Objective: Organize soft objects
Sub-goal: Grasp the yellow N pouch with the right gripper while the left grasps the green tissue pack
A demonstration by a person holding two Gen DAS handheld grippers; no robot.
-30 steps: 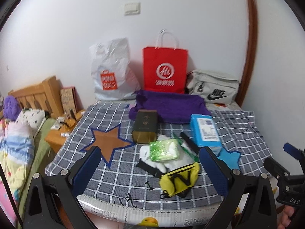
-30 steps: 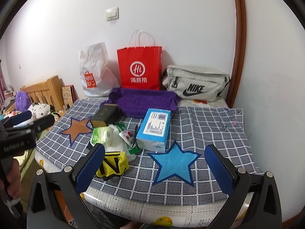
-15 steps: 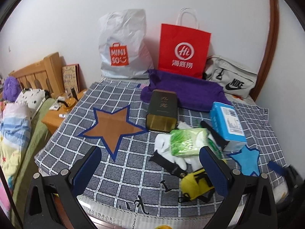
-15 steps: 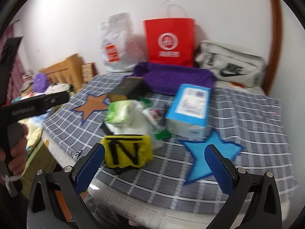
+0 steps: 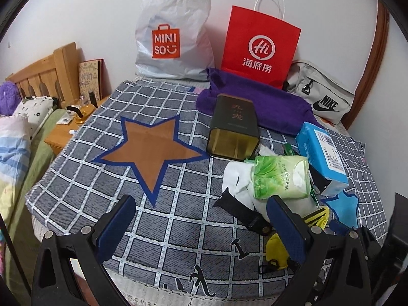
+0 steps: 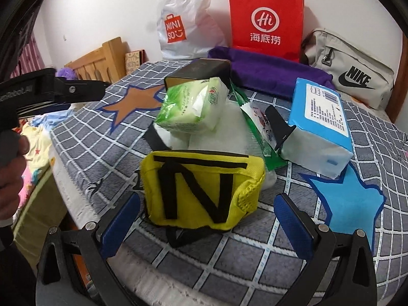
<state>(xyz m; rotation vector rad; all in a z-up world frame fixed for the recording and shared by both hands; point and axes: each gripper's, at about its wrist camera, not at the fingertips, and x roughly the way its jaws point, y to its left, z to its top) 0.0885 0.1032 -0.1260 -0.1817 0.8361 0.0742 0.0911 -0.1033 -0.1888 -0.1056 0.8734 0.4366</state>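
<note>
checked bedcover (image 5: 178, 219) w/ star patches

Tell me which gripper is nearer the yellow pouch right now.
Right. The right gripper is open just in front of the yellow pouch, fingers either side of it. The left gripper is open too, off to its left over bare blanket.

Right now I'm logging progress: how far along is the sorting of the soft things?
Nothing looks sorted: the green tissue pack, blue tissue pack and yellow pouch lie heaped together. Both claws are open and empty; the right claw frames the pouch. All grasping and placing remains.
</note>
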